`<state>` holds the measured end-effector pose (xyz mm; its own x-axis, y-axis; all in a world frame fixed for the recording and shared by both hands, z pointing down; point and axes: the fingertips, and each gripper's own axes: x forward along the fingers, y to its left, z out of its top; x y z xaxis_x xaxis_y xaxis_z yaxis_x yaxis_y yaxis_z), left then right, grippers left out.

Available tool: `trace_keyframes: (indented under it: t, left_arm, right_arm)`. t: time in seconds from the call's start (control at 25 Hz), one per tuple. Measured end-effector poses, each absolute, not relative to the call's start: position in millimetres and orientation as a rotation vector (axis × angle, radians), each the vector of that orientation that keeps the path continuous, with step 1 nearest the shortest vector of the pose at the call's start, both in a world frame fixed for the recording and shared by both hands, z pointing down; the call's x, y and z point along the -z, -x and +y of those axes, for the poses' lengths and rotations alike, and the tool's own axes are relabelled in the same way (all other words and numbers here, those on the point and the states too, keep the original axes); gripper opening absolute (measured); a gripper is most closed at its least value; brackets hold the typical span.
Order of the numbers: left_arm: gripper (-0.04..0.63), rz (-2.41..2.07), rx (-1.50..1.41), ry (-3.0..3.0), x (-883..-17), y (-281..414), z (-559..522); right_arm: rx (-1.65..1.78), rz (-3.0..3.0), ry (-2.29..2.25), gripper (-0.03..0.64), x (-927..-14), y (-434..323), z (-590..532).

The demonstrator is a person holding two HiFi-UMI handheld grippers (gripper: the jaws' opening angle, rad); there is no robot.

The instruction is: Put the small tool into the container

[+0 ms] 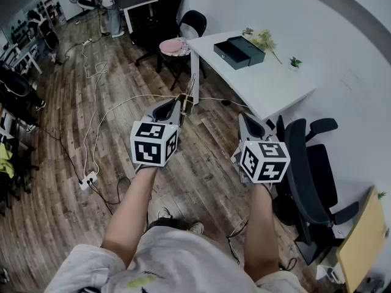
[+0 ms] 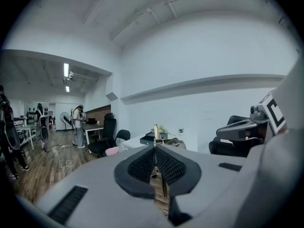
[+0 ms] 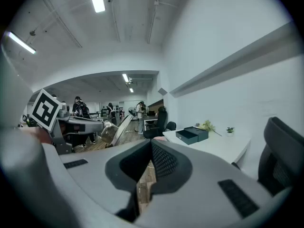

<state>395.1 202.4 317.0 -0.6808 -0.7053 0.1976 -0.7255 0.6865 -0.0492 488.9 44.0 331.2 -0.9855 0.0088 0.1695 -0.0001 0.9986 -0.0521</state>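
Observation:
My left gripper (image 1: 181,104) is shut on a small thin brass-coloured tool (image 1: 189,97), held in the air above the wooden floor. In the left gripper view the tool (image 2: 156,132) sticks up from between the shut pads. My right gripper (image 1: 245,119) hangs beside it, shut with nothing between its pads (image 3: 159,161). The container, a dark box with an open drawer (image 1: 239,52), sits on the white table (image 1: 269,87) ahead and to the right, well apart from both grippers. The same box (image 3: 191,135) shows in the right gripper view.
A black office chair (image 1: 311,170) stands close at the right. Another chair with a pink cushion (image 1: 173,46) is at the table's left end. Small plants (image 1: 263,39) sit by the box. Cables and a power strip (image 1: 88,180) lie on the floor at left. People stand far back.

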Motion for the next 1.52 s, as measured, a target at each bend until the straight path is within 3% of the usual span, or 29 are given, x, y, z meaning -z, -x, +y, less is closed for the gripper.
trace_keyframes:
  t: [0.56,1.52]
  left_arm:
    - [0.002,-2.699,-0.167,-1.187,-333,-361,199]
    - [0.003,-2.618,-0.118,-1.267,-339,-152,201]
  right_arm:
    - [-0.066,-2.919,0.032,0.003,-349,-457,48]
    - [-0.045,-2.852,-0.083,0.005,-346,-262,55]
